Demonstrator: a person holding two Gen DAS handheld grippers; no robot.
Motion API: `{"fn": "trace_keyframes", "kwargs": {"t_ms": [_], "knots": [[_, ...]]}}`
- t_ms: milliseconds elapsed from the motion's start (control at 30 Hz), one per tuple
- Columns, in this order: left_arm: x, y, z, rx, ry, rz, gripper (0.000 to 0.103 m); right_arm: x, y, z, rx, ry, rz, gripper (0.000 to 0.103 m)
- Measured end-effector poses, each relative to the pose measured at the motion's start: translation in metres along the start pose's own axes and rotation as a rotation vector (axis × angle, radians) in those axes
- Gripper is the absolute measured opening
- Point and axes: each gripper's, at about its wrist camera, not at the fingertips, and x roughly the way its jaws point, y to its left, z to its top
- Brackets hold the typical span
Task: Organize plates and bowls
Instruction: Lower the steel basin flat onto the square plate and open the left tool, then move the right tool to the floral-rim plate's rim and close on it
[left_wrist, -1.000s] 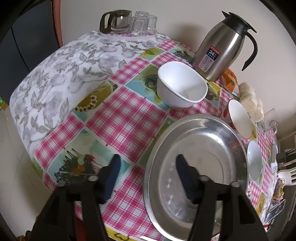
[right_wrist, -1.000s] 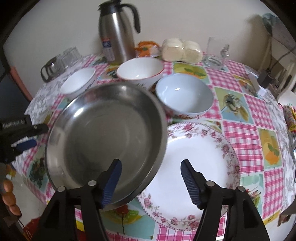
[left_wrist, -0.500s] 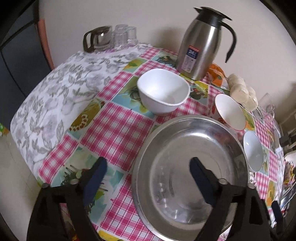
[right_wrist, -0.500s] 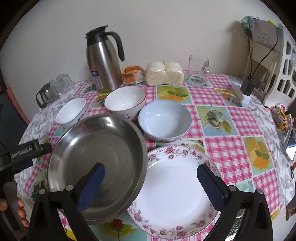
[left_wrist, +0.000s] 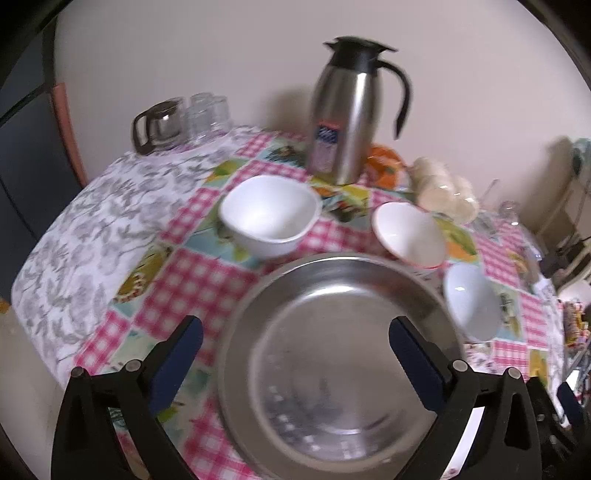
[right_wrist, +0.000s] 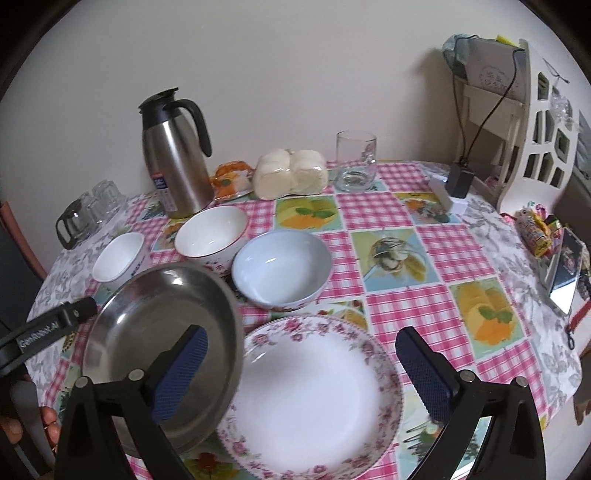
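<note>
Left claw (left_wrist: 295, 354): jaws opening, spread wide above the steel plate (left_wrist: 332, 354), nothing pressed between the pads. In the right wrist view, white lettering on this claw's black arm reads roughly "GenRobot.AI"; the last characters are blurred.

Right claw (right_wrist: 301, 373): jaws spread wide and holding nothing, one pad over the steel plate's right edge, the other past the right rim of the floral-rimmed white plate (right_wrist: 310, 398).

Steel plate: rests at the front left of the surface (right_wrist: 436, 258), its right edge overlapping the left rim of the floral-rimmed white plate.

Bowls, in a row behind the plates:
- small white bowl (right_wrist: 118, 256), leftmost;
- red-rimmed white bowl (right_wrist: 210, 236), centre;
- pale blue bowl (right_wrist: 282, 269), rightmost, just behind the floral-rimmed plate.

Steel vacuum jug (right_wrist: 175, 158): stands behind the bowls near the wall. It carries a red-and-blue label; the print is too small to read.

Surface covering: pink checked cloth with fruit panels.
</note>
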Motion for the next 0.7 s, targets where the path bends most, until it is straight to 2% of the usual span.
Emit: {"fn": "trace_keyframes", "kwargs": {"t_ms": [200,367,500,700], "knots": [[-0.009,-0.032,-0.003,0.045,-0.021,-0.141,0.101,-0.003,-0.017,0.000,0.000,-0.017,-0.027,0.103],[-0.019,-0.062,-0.010,0.132,-0.043,-0.147,0.101,-0.003,-0.037,-0.001,0.025,-0.015,-0.049,0.103],[-0.026,-0.075,-0.016,0.140,-0.056,-0.151,0.101,-0.003,-0.053,-0.002,0.050,-0.008,-0.066,0.103],[-0.026,-0.090,-0.024,0.138,-0.021,-0.250,0.101,-0.005,-0.080,-0.005,0.084,-0.006,-0.107,0.103]]}}
